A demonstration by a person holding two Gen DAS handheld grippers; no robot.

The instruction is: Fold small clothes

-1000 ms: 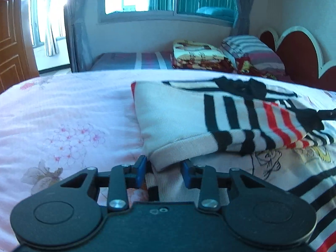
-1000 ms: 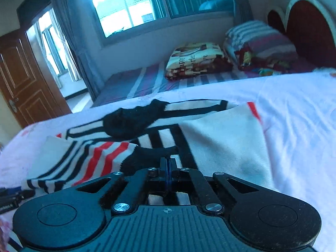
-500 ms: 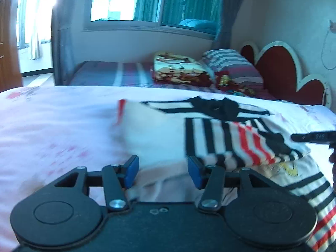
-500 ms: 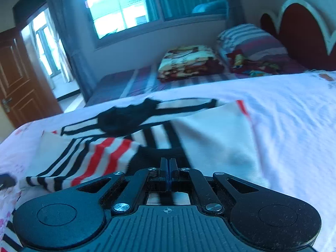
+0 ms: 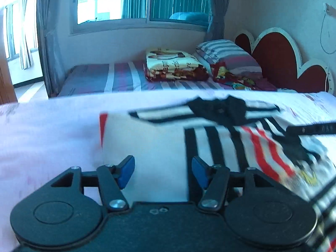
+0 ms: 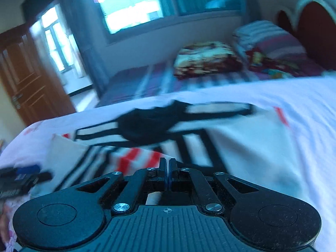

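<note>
Left claw (image 5: 161, 169) is opening with nothing pinched, the folded striped sweater (image 5: 168, 142) flat on the bed (image 5: 48, 130) right ahead, long axis running crosswise, while the right claw (image 6: 167, 168), pressed together empty, sits at its opposite end.

A big bed (image 5: 52, 130) with a pale pink sheet holds one small top (image 5: 159, 145) — white, with black and red stripes. The top lies flat on the sheet, partly folded over itself.

Cream sweater (image 5: 159, 147) with black and red stripes on a pale pink floral bedsheet (image 5: 48, 130).
</note>
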